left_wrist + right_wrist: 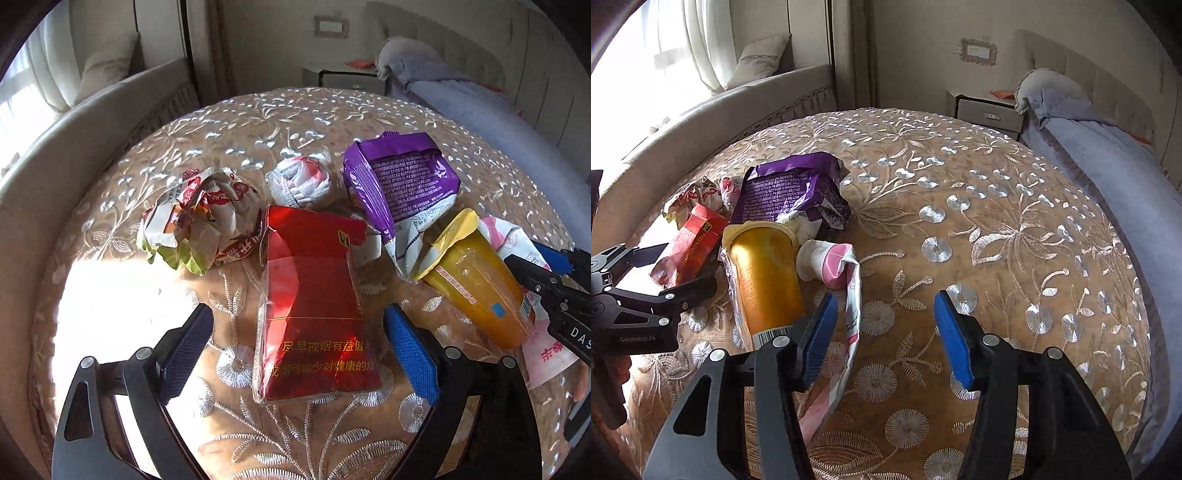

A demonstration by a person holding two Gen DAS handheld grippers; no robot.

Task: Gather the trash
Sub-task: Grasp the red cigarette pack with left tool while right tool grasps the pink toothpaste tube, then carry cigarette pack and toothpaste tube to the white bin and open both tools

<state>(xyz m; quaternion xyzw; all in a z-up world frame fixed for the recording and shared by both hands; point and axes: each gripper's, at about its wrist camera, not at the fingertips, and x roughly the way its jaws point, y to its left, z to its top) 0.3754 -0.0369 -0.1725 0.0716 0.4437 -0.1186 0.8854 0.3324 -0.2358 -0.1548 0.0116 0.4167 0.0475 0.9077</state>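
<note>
A: What do you have in front of you?

B: My left fingers (pixel 299 347) are spread wide, one on each side of the red cigarette pack (pixel 314 314), which lies flat on the embroidered surface (pixel 295 122). They are not touching it. Whether anything is inside the pack, I cannot tell.

A: And the other trash?

B: Beyond the pack lie a crumpled paper wrapper (pixel 199 221), a balled white-and-pink wrapper (pixel 303 181) and a torn purple bag (pixel 402 184); its contents are hidden. The orange cup (pixel 764 280) lies on its side with its yellow foil lid peeled back, close to the purple bag and resting on a pink-and-white pouch (pixel 842 295).

A: Your right side?

B: My right fingers (pixel 886 332) are also apart and hold nothing. The left one sits just beside the cup's base, over the pouch.
</note>
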